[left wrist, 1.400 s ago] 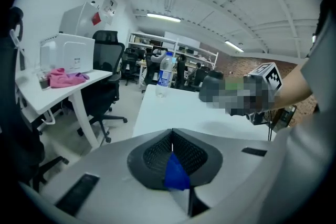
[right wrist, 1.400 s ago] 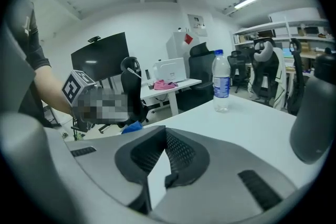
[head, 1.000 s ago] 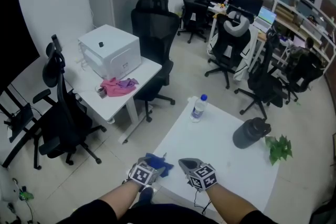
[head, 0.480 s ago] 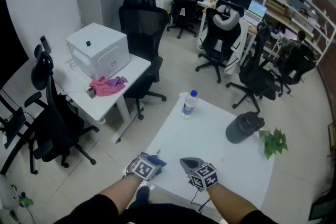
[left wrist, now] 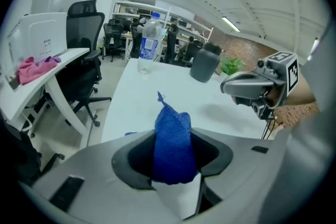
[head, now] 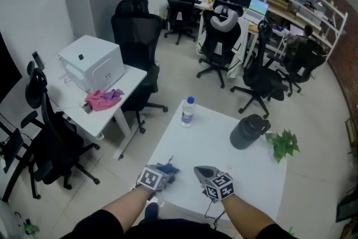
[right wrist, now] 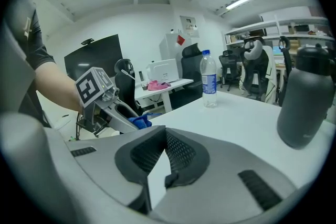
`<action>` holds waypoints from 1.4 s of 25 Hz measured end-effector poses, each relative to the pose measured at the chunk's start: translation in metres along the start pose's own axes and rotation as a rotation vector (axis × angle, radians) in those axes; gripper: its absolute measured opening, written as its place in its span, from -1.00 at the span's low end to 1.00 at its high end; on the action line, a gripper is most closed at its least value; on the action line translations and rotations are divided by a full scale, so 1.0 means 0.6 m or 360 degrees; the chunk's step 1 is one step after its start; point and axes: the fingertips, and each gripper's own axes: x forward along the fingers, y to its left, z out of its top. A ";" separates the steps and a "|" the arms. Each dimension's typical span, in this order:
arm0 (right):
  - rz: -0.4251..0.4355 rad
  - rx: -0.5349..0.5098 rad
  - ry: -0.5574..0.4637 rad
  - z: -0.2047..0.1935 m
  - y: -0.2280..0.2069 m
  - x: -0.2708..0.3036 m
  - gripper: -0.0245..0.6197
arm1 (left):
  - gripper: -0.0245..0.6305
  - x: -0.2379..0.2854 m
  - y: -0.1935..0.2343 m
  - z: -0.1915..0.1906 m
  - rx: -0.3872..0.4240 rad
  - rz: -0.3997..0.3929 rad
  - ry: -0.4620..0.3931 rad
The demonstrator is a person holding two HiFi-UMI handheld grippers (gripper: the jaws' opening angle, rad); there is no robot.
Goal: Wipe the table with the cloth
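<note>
A blue cloth lies bunched at the near left corner of the white table. My left gripper is over that corner. Its jaws are closing, and in the left gripper view the cloth stands pinched between them as a raised fold. My right gripper hovers just to the right of it over the table's near edge, shut and empty. In the right gripper view the left gripper shows at the left with the cloth at its tips.
A water bottle stands at the table's far left edge. A dark flask and a small green plant are at the far right. A second desk to the left carries a white box and a pink rag. Several office chairs stand around.
The left jaws have come together on the blue cloth, which now looks more bunched. Both grippers stay at the table's near edge while the head view has drifted.
</note>
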 end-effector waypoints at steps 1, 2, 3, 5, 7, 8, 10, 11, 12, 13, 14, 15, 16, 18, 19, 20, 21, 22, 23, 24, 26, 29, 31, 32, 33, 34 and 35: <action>-0.0027 0.0011 -0.0015 0.002 -0.010 -0.010 -0.89 | -0.39 0.004 -0.013 0.020 0.0026 -0.0015 -0.0024; -0.0054 0.0023 -0.0031 0.004 -0.021 -0.022 -0.89 | -0.39 0.009 -0.027 0.039 0.0053 -0.0032 -0.0046; -0.0084 0.0035 -0.0049 0.007 -0.033 -0.034 -0.89 | -0.39 0.015 -0.044 0.058 0.0078 -0.0057 -0.0059; -0.0150 0.0055 -0.0082 0.012 -0.061 -0.060 -0.89 | -0.39 0.027 -0.083 0.088 0.0123 -0.0117 -0.0057; -0.0229 0.0073 -0.0109 0.013 -0.093 -0.092 -0.89 | -0.39 0.046 -0.116 0.109 0.0174 -0.0157 -0.0039; -0.0274 0.0085 -0.0122 0.012 -0.111 -0.110 -0.89 | -0.39 0.058 -0.132 0.116 0.0200 -0.0171 -0.0026; -0.0369 0.0114 -0.0146 0.006 -0.150 -0.150 -0.89 | -0.39 0.085 -0.167 0.130 0.0249 -0.0199 -0.0001; -0.0418 0.0128 -0.0155 0.002 -0.170 -0.171 -0.89 | -0.39 0.099 -0.186 0.137 0.0272 -0.0213 0.0007; -0.0466 0.0140 -0.0161 -0.003 -0.189 -0.193 -0.89 | -0.39 0.112 -0.204 0.145 0.0293 -0.0229 0.0014; -0.0514 0.0150 -0.0162 -0.009 -0.207 -0.214 -0.89 | -0.39 0.125 -0.224 0.154 0.0313 -0.0247 0.0020; -0.0559 0.0159 -0.0160 -0.015 -0.223 -0.235 -0.89 | -0.39 0.138 -0.244 0.162 0.0331 -0.0268 0.0025; -0.0600 0.0167 -0.0154 -0.023 -0.237 -0.255 -0.89 | -0.39 0.151 -0.264 0.171 0.0351 -0.0290 0.0028; -0.0636 0.0173 -0.0147 -0.031 -0.250 -0.273 -0.89 | -0.39 0.164 -0.283 0.178 0.0373 -0.0310 0.0033; -0.0697 0.0183 -0.0133 -0.049 -0.273 -0.303 -0.89 | -0.39 0.190 -0.319 0.188 0.0418 -0.0345 0.0060; -0.0722 0.0187 -0.0126 -0.057 -0.283 -0.316 -0.89 | -0.39 0.205 -0.335 0.192 0.0438 -0.0357 0.0077; -0.0742 0.0191 -0.0118 -0.066 -0.292 -0.327 -0.89 | -0.39 0.220 -0.349 0.195 0.0457 -0.0364 0.0093; -0.0758 0.0194 -0.0109 -0.073 -0.300 -0.336 -0.89 | -0.39 0.235 -0.362 0.199 0.0475 -0.0368 0.0107; -0.0768 0.0195 -0.0103 -0.080 -0.307 -0.343 -0.89 | -0.39 0.249 -0.372 0.203 0.0493 -0.0368 0.0121; -0.0774 0.0194 -0.0098 -0.085 -0.312 -0.348 -0.89 | -0.39 0.263 -0.382 0.207 0.0510 -0.0368 0.0136; -0.0778 0.0193 -0.0094 -0.088 -0.316 -0.351 -0.89 | -0.39 0.276 -0.391 0.210 0.0524 -0.0368 0.0153; -0.0781 0.0190 -0.0089 -0.093 -0.323 -0.355 -0.89 | -0.39 0.300 -0.409 0.216 0.0541 -0.0381 0.0184; -0.0781 0.0188 -0.0082 -0.098 -0.332 -0.355 -0.89 | -0.39 0.332 -0.429 0.214 0.0537 -0.0401 0.0259; -0.0779 0.0195 -0.0080 -0.103 -0.337 -0.354 -0.89 | -0.39 0.353 -0.435 0.204 0.0529 -0.0394 0.0326; -0.0777 0.0200 -0.0080 -0.106 -0.339 -0.354 -0.89 | -0.39 0.364 -0.430 0.199 0.0537 -0.0360 0.0362; -0.0775 0.0205 -0.0079 -0.110 -0.341 -0.354 -0.89 | -0.39 0.374 -0.418 0.193 0.0557 -0.0299 0.0402; -0.0773 0.0209 -0.0077 -0.114 -0.343 -0.355 -0.89 | -0.39 0.385 -0.405 0.187 0.0588 -0.0235 0.0435; -0.0774 0.0211 -0.0075 -0.118 -0.346 -0.355 -0.89 | -0.39 0.396 -0.396 0.181 0.0620 -0.0194 0.0452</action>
